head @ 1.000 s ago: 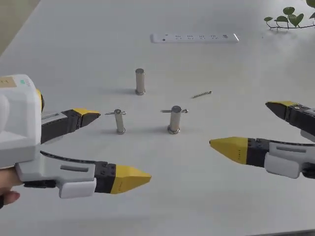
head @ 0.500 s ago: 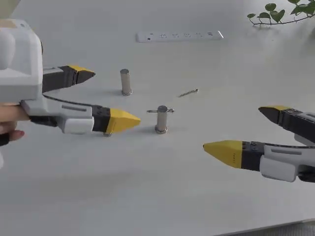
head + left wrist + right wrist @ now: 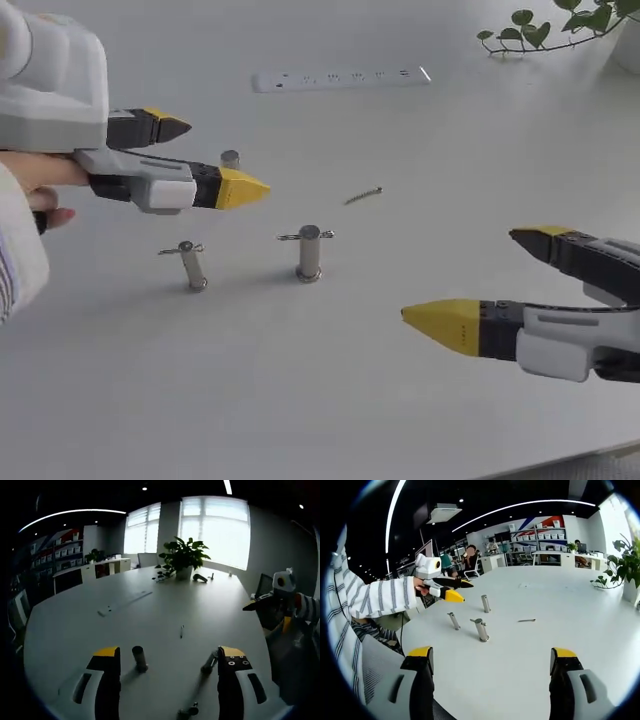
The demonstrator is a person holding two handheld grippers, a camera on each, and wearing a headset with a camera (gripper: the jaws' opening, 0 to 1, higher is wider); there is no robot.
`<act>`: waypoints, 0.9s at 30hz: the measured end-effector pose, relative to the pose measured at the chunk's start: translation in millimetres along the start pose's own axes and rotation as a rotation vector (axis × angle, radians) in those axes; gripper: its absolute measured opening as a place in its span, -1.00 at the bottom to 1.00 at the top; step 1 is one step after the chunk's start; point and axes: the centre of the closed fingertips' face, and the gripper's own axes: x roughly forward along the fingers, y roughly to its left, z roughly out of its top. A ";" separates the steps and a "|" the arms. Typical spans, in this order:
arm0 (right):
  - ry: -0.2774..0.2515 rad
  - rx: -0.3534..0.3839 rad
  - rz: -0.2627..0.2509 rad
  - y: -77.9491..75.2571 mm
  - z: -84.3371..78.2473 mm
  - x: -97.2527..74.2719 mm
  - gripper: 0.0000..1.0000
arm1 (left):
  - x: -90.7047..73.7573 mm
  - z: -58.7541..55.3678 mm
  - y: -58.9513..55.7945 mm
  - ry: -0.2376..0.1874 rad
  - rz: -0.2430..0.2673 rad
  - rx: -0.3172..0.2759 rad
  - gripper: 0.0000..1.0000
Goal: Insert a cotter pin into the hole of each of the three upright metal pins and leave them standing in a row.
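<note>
Upper left of the head view: left gripper (image 3: pixel 215 155), jaws apart, nothing in them. The bare pin (image 3: pixel 230 160) stands upright just behind the lower yellow tip. The left gripper view puts it in the gap between the jaws, nearer the left one and not touching.

Centre of the frame: left fitted pin (image 3: pixel 190 265) and right fitted pin (image 3: pixel 309 252) stand upright side by side on the table (image 3: pixel 330 400), each with a cotter pin through its head. The loose cotter pin (image 3: pixel 362 196) lies flat to the right of the bare pin, well apart from it.

Lower right: right gripper (image 3: pixel 480 280), jaws wide apart and empty, near the table edge and far from the loose cotter pin.

Judgement: two of three are done, and the step in hand is steadying the bare pin. Advice:
- Close the left jaws low on the shaft so the hole near the top is free.
- Keep the pin vertical and turn the hole toward the right gripper.
- Pick up the loose cotter pin by its looped end, legs pointing forward.
- The thin wire lies flat, so pinch from above, squarely.
- The bare pin stands behind the other two, so it will need moving into line.
</note>
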 end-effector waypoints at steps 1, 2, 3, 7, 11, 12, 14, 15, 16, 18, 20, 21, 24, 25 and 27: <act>0.000 0.001 0.000 -0.2 -0.1 0.1 0.91 | 1.4 -1.9 2.9 0.017 0.007 0.004 0.52; 0.001 0.005 0.000 -0.5 -0.5 0.0 0.91 | 3.3 -2.1 6.1 0.027 0.015 0.017 0.50; 0.000 0.009 -0.002 -1.3 -0.8 0.0 0.91 | 6.1 -1.6 10.2 0.035 0.022 0.032 0.47; 0.022 0.011 0.000 -1.6 -4.3 0.9 0.90 | 15.3 -3.8 22.1 0.067 0.030 0.046 0.36; 0.028 0.005 -0.002 -2.5 -4.6 1.0 0.90 | 24.7 -12.5 31.7 0.110 0.025 0.047 0.21; 0.025 0.005 -0.005 -3.4 -3.9 0.7 0.90 | 27.1 -15.1 35.3 0.123 0.030 0.047 0.19; 0.023 0.005 -0.006 -5.0 -3.6 0.4 0.89 | 30.6 -17.6 38.3 0.136 0.027 0.046 0.16; 0.024 0.005 -0.011 -7.0 -4.0 0.0 0.89 | 32.8 -18.5 40.2 0.140 0.025 0.044 0.13; 0.025 0.005 -0.014 -8.2 -4.5 -0.5 0.89 | 34.3 -19.1 41.2 0.141 0.023 0.040 0.08; 0.029 0.005 -0.023 -11.1 -6.7 -1.9 0.88 | 38.1 -22.2 42.4 0.157 0.013 0.043 -0.01; 0.035 0.008 -0.029 -13.4 -9.4 -3.2 0.87 | 41.7 -26.5 45.8 0.184 0.018 0.066 -0.04; 0.038 0.010 -0.032 -14.4 -10.4 -3.5 0.87 | 43.1 -27.4 46.5 0.188 0.017 0.067 -0.05; 0.042 0.012 -0.037 -15.8 -11.8 -4.1 0.86 | 48.8 -30.8 47.8 0.202 0.006 0.061 -0.12; 0.043 0.012 -0.037 -16.0 -12.0 -4.1 0.86 | 50.0 -31.6 48.1 0.204 0.004 0.056 -0.14; 0.046 0.011 -0.038 -16.2 -12.8 -4.2 0.85 | 52.5 -32.0 46.6 0.198 -0.009 0.036 -0.19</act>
